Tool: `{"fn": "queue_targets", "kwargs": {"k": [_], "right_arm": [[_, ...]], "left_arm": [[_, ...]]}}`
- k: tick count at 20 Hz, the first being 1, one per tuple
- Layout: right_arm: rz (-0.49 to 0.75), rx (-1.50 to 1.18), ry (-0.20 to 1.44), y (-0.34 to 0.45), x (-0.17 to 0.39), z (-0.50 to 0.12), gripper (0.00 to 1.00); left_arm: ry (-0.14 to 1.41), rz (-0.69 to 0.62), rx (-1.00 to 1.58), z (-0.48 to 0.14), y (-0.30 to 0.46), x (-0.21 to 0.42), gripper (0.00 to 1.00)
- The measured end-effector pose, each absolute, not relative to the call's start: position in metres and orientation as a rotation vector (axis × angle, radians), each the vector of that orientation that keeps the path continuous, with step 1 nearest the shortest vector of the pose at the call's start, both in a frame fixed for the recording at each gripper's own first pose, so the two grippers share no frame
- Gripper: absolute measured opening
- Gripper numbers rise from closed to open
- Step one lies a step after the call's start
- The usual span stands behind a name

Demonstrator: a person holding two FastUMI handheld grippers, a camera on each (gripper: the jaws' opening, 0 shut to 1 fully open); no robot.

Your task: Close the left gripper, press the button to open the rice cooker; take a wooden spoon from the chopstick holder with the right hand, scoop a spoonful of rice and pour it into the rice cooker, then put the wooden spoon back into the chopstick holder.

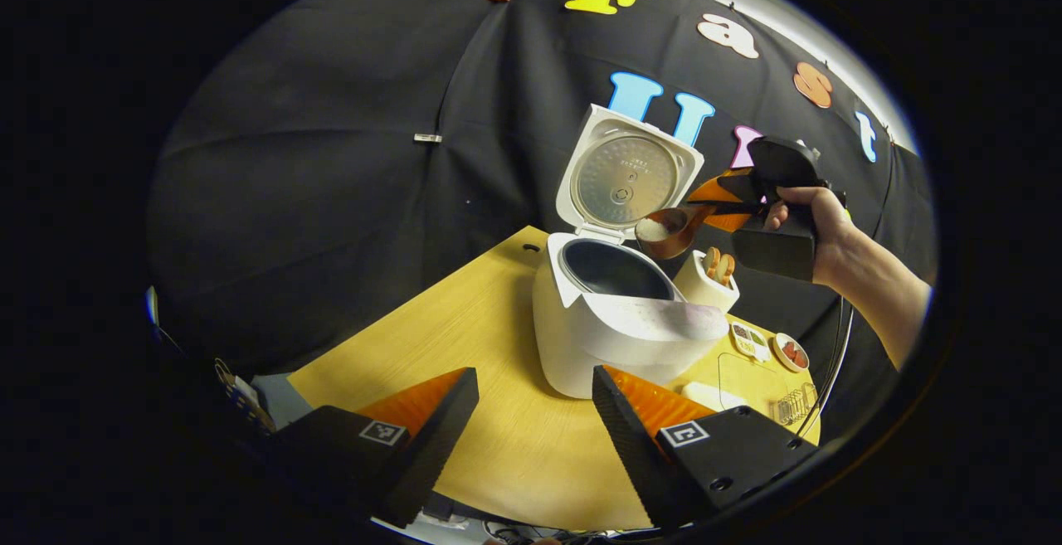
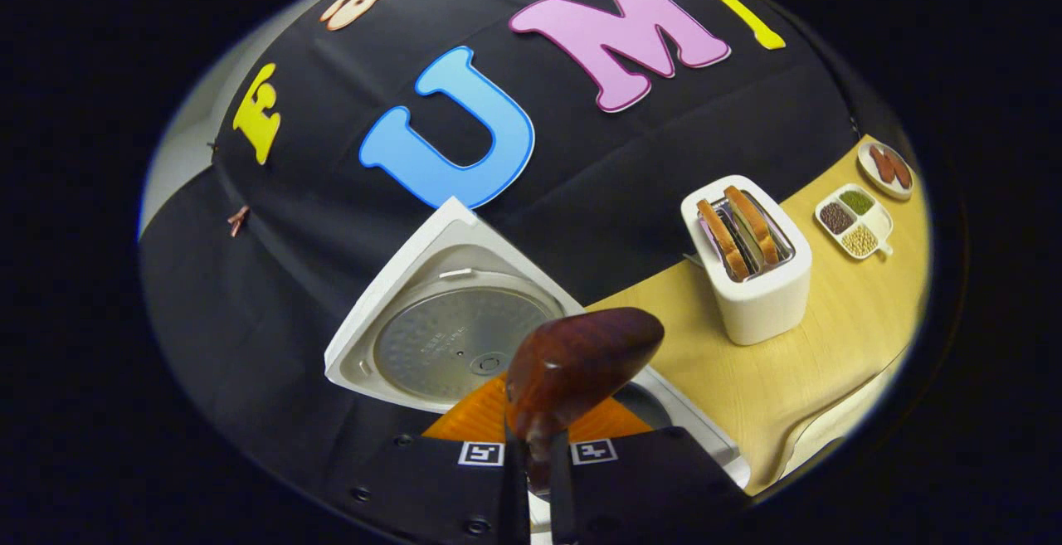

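Note:
The white rice cooker point(image 1: 614, 329) stands open on the wooden table, its lid point(image 1: 626, 176) upright and the dark inner pot showing. A wooden spoon point(image 1: 668, 230) with white rice in its bowl hangs just above the pot's far right rim. My right gripper point(image 1: 720, 206), held by a hand, is shut on the spoon's handle. In the right gripper view the spoon's dark back point(image 2: 581, 362) sticks out from my right gripper point(image 2: 538, 454), in front of the lid point(image 2: 456, 338). My left gripper point(image 1: 535, 383) stands open, low in front of the cooker, holding nothing.
A white toaster point(image 2: 751, 255) with bread slices stands right of the cooker. Beyond it lie a divided dish of beans point(image 2: 854, 226) and a small plate of sausages point(image 2: 888, 167). A wire rack point(image 1: 795, 404) sits near the table's right edge.

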State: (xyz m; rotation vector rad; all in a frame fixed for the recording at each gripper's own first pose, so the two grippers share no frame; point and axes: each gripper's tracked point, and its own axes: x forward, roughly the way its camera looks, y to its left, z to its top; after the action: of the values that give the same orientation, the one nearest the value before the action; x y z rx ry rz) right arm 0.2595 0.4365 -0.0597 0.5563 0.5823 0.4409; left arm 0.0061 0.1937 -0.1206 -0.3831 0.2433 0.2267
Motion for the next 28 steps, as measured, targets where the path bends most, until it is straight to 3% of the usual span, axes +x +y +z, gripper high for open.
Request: {"fn": "queue_targets", "kwargs": {"k": [16, 25, 26, 28], "right_arm": [[0.464, 0.268, 0.404, 0.448, 0.283, -0.053, 0.14], [0.565, 0.031, 0.259, 0.469, 0.283, -0.049, 0.14], [0.574, 0.014, 0.242, 0.472, 0.283, -0.047, 0.1], [0.602, -0.053, 0.21, 0.478, 0.282, -0.046, 0.14]], "left_arm": [[0.229, 0.235, -0.393, -0.118, 0.208, -0.014, 0.95], [0.241, 0.241, -0.367, -0.126, 0.213, -0.016, 0.95], [0.24, 0.242, -0.364, -0.125, 0.213, -0.016, 0.96], [0.242, 0.241, -0.37, -0.127, 0.214, -0.016, 0.96]]}}
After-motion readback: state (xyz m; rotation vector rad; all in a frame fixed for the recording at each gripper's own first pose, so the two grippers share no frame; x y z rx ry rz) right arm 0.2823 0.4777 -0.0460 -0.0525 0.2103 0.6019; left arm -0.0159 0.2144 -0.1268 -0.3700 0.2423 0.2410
